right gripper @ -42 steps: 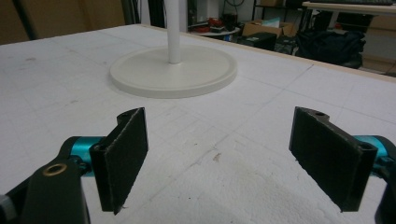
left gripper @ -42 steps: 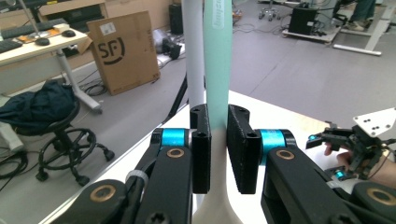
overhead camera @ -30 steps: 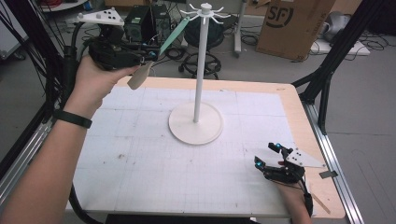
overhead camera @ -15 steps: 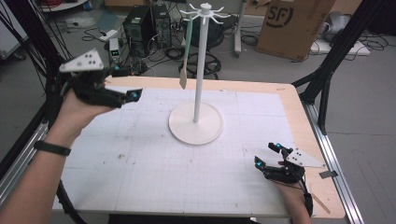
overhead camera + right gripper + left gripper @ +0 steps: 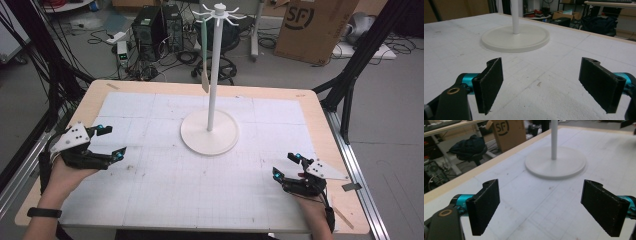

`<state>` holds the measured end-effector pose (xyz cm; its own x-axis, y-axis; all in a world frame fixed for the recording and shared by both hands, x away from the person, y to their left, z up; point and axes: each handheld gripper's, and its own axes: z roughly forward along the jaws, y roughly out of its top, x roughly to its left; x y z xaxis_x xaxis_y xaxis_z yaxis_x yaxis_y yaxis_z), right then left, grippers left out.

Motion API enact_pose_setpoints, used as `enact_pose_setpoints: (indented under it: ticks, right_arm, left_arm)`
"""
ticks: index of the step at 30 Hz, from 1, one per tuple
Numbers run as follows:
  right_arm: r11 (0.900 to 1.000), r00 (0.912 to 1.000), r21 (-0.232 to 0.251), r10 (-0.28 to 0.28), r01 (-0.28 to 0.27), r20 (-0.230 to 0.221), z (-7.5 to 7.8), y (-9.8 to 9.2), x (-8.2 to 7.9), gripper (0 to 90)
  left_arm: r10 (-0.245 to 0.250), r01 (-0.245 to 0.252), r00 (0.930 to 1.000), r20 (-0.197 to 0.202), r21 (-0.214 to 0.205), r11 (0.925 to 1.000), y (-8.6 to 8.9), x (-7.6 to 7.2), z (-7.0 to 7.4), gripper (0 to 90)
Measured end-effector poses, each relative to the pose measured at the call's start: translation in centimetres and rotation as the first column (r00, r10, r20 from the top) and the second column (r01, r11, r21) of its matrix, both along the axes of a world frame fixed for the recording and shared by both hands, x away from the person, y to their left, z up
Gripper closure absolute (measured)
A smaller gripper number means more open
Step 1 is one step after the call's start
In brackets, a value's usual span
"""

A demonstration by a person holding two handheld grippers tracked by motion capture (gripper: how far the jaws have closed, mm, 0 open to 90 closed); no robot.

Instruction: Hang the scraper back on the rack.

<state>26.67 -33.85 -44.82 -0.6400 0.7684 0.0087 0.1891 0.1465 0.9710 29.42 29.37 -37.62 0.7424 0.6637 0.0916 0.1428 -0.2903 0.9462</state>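
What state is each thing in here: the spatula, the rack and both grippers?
spatula: hanging from a hook of the rack, off the table.
rack: upright, base flat on the table.
left gripper: open, nothing between its jaws.
right gripper: open, nothing between its jaws.

Stand [image 5: 209, 134] is sitting on the table [image 5: 150, 210] mat, centre toward the far edge. Spatula [image 5: 205, 60] is hanging from the stand's top hooks, left of the pole. Left gripper [image 5: 109, 144] is resting near the left edge, right gripper [image 5: 285, 166] near the near-right corner, well apart.
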Motion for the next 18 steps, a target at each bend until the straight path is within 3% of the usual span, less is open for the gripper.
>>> enact_pose_setpoints:
  ticks: [3, 7, 10, 18]
  right_arm:
    - [1.0000, 1.0000, -0.003, -0.001, 0.001, -0.001, 0.0, 0.0, 0.0, 18.7]
    - [1.0000, 1.0000, -0.003, -0.001, 0.001, -0.002, 0.0, 0.0, 0.0, 18.7]
    - [1.0000, 1.0000, 0.000, 0.000, 0.000, -0.003, 0.0, 0.0, 0.0, 18.7]
    - [1.0000, 1.0000, -0.001, 0.002, -0.002, -0.002, 0.0, 0.0, 0.0, 18.7]
  left_arm:
    - [0.017, -0.017, 0.9997, -0.015, -0.025, 0.9995, 0.6, -0.1, -1.7, 16.2]
    - [0.028, -0.028, 0.9992, -0.029, -0.001, 0.9996, 0.6, -0.3, -3.4, 16.1]
    - [0.027, -0.027, 0.9993, -0.028, 0.012, 0.9996, 0.7, -0.5, -4.0, 16.1]
    - [0.050, -0.050, 0.9986, -0.017, -0.007, 0.9987, 1.4, -1.0, -5.0, 16.2]
